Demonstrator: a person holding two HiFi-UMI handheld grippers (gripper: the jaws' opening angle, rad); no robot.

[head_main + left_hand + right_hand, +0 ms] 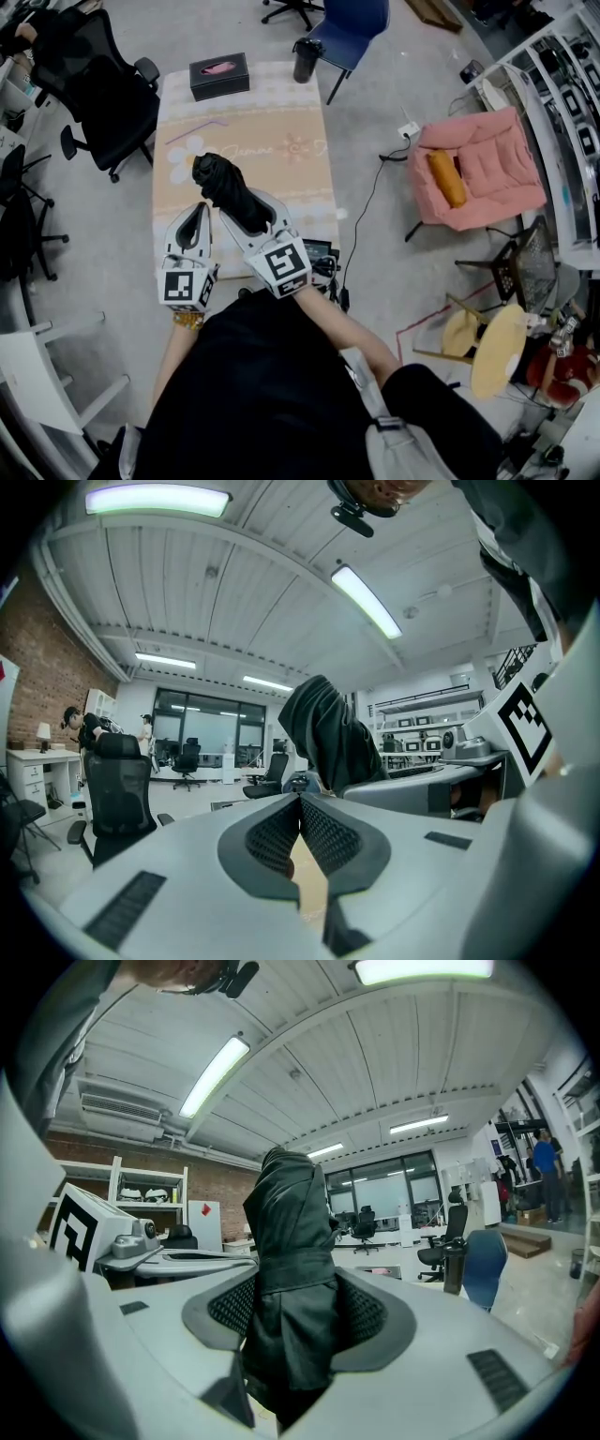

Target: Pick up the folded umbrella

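1. Umbrella position: the folded umbrella (228,190) is between the jaws of my right gripper (248,210), above the near edge of the worktop (281,112), a little left of that edge's middle.
2. My right jaws are clamped on it. Both pads press on the black fabric at the strap, with a wide gap between them because the bundle is thick.
3. Its long axis crosses the jaws. It rises from between them, and the longer free part is above the grip and leans toward the far left corner of the worktop. Only a short part hangs below.
4. My left gripper (198,216) is just beside it on the left, with jaws together and nothing between them. The umbrella lies to its right and ahead, not touching it.
5. I judge that the umbrella is already off the worktop, so the right hand carries the move alone. The tall free end may tip, so I would lift straight.
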